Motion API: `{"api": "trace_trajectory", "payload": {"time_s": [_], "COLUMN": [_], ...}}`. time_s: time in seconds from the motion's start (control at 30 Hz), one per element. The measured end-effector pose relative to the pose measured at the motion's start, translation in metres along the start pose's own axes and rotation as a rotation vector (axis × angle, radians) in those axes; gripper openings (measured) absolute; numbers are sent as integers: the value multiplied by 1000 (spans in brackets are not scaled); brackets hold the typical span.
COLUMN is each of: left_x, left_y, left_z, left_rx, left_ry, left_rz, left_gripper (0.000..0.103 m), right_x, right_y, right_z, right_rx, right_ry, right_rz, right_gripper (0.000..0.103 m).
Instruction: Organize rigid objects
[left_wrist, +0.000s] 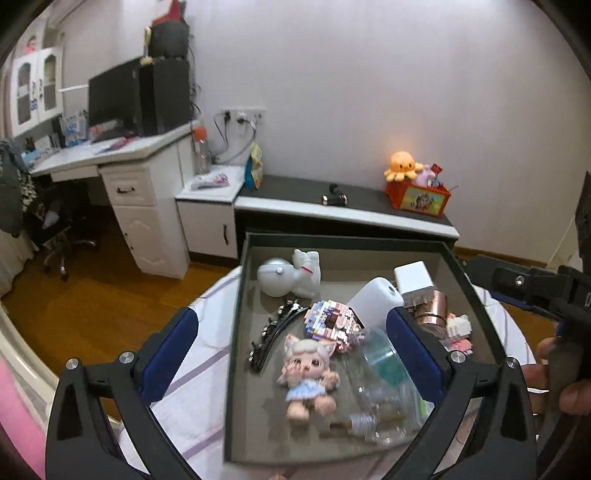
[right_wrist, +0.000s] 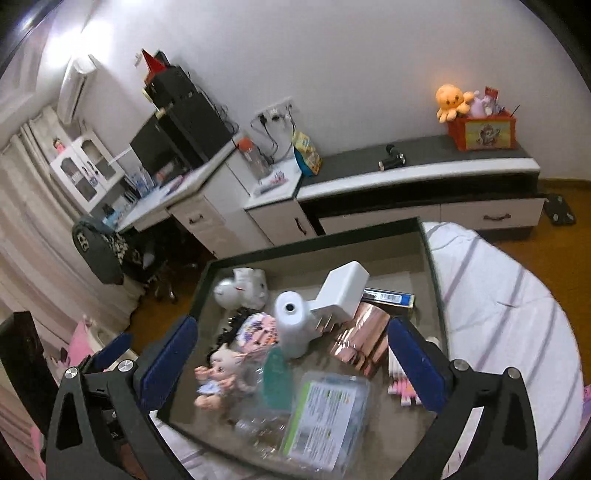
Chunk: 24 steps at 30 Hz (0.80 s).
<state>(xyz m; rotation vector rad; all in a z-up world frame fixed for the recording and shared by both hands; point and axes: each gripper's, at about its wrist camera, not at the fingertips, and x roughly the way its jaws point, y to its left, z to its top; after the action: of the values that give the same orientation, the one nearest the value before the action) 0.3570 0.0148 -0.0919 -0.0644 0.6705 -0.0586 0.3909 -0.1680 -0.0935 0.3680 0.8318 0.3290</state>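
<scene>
A dark tray (left_wrist: 240, 280) (right_wrist: 428, 251) on a striped bed holds a pink-eared doll (left_wrist: 308, 373) (right_wrist: 218, 373), a white cat figure (left_wrist: 291, 275) (right_wrist: 242, 288), a pastel block model (left_wrist: 332, 319), a black hair comb (left_wrist: 271, 334), a white cylinder (right_wrist: 291, 321), a white charger (right_wrist: 343, 288), a copper box (right_wrist: 364, 339) and clear plastic packs (right_wrist: 325, 417). My left gripper (left_wrist: 291, 343) is open above the doll. My right gripper (right_wrist: 291, 354) is open above the tray's middle; its body shows in the left wrist view (left_wrist: 535, 291).
The bed's striped sheet (right_wrist: 509, 306) surrounds the tray. Beyond the wooden floor (left_wrist: 92, 306) stand a white desk (left_wrist: 140, 184) with a monitor and a low cabinet (left_wrist: 343, 210) with a red toy box (left_wrist: 419, 195).
</scene>
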Motion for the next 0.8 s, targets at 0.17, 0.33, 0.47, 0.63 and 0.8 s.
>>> {"api": "trace_trajectory", "payload": {"time_s": [0.17,0.33,0.47,0.63,0.8], "left_x": [-59,-123,-166,-209,-242], "left_y": [1,2,0,1,0], "left_z": [-10,-29,-48,-73,-99], "left_rx": [-16,-29,-12,-12,-21], "left_ry": [-66,-133,-167,-201,-214], "left_rz": [9,16,39,45,53], "left_gripper": [103,103,103,103,103], "right_x": [-56,-113,-149,-186,-215], "right_y": [28,50,61,76,93], "right_z": [-22,-58,-88,-122,-152], "right_rx": [-77,-165,-211,-253,-284], "right_ry": [-88,-182,-229,-265,-289], "right_rz": [-94,-224,-278,-307,-314], "right_gripper": [103,103,103,103,103]}}
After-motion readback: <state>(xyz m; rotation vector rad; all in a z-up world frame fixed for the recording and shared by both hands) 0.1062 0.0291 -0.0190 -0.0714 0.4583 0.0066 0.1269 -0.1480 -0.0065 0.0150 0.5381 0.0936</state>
